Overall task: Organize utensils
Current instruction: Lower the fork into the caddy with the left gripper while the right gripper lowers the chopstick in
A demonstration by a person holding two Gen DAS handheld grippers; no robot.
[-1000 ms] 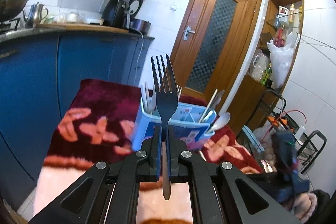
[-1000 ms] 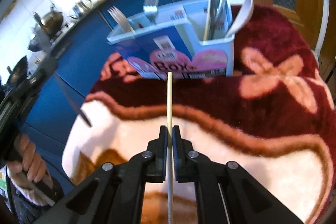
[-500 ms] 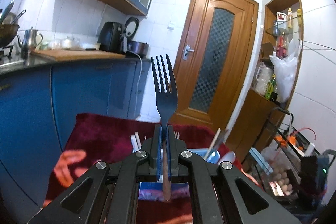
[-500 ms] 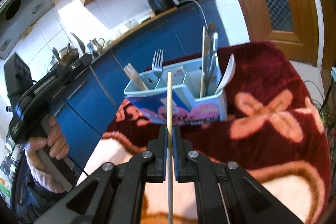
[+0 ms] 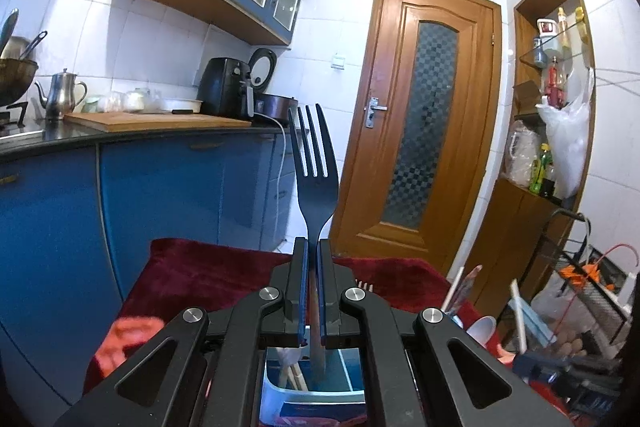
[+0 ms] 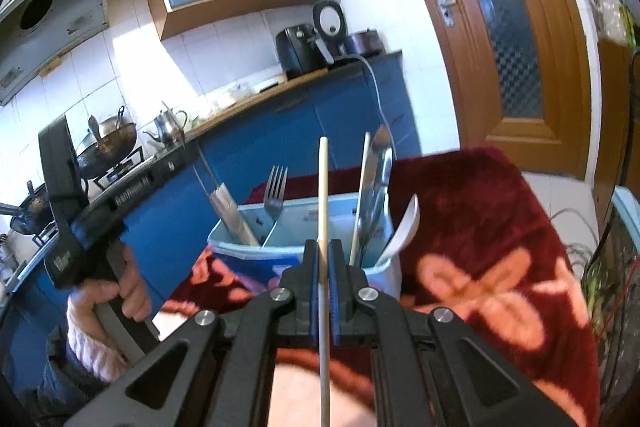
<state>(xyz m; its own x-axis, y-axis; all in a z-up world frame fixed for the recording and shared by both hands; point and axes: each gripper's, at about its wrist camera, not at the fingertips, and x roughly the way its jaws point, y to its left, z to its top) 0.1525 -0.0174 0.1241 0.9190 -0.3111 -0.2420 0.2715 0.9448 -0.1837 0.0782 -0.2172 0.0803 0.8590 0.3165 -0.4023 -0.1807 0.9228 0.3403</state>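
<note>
My left gripper (image 5: 313,247) is shut on a black fork (image 5: 313,163) that stands upright, tines up, its handle end hanging over the light blue utensil box (image 5: 276,387) below. My right gripper (image 6: 323,247) is shut on a pale wooden chopstick (image 6: 323,187), upright just in front of the same box (image 6: 256,251). The box is divided into compartments: a metal fork (image 6: 275,187) and a pale plastic fork (image 6: 230,211) on the left, a metal utensil (image 6: 376,187), a chopstick and a white spoon (image 6: 404,227) on the right. A hand (image 6: 128,287) holds the left gripper's handle at the left.
The box stands on a dark red blanket (image 6: 480,247) with pink flowers. Blue kitchen cabinets (image 5: 160,195) and a counter with a kettle and appliances lie behind. A wooden door (image 5: 424,131) and a shelf stand at the right.
Both grippers have risen and tilted upward. The left one moved forward over the box, which slid down under its jaws. The right view now shows the box nearer and lower.
</note>
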